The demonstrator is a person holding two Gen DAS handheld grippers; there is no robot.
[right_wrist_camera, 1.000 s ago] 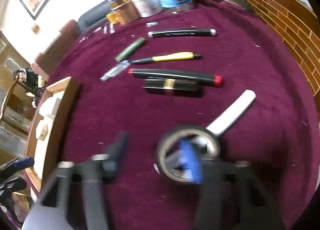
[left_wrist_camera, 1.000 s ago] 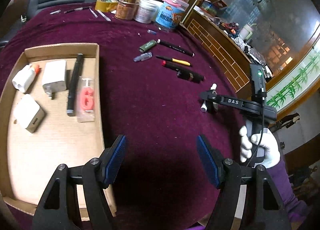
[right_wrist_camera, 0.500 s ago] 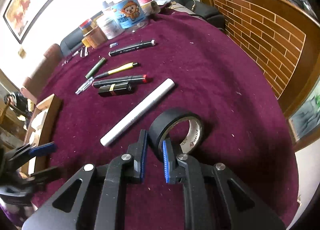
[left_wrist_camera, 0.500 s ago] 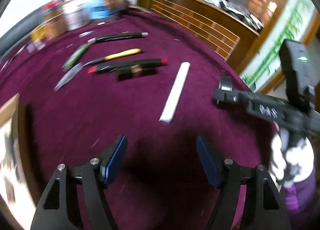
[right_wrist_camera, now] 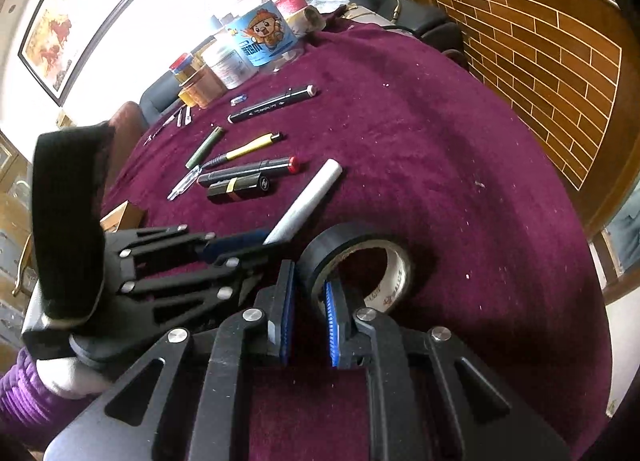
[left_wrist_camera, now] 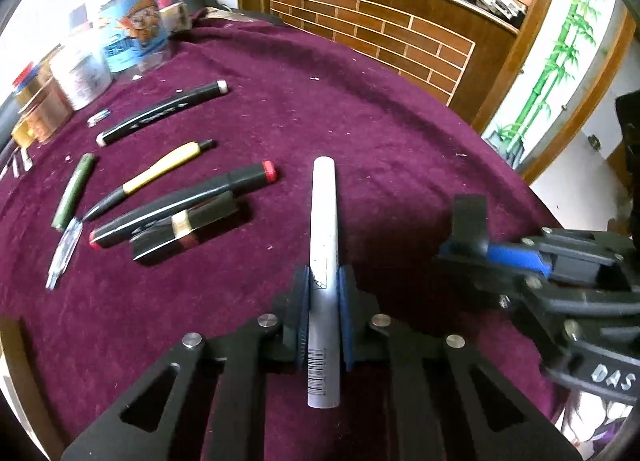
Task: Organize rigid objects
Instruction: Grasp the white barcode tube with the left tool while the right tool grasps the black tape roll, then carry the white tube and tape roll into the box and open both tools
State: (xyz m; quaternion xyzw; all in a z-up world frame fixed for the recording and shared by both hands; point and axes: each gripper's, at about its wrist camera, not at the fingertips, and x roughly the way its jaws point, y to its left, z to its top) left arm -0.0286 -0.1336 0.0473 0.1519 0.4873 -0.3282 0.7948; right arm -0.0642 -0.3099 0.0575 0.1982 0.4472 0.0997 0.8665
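The left claw (left_wrist_camera: 323, 303) is clamped on the white tube (left_wrist_camera: 325, 261), near its closer end; light, stiff, slick, so grip nearer mid-length. The right claw (right_wrist_camera: 308, 311) pinches the tape roll's (right_wrist_camera: 360, 261) wall.

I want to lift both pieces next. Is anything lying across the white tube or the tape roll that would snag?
Nothing visible does. The left claw is shut on the white tube, which lies apart from the lipstick. The right claw pinches the tape roll's wall, with bare cloth around it.
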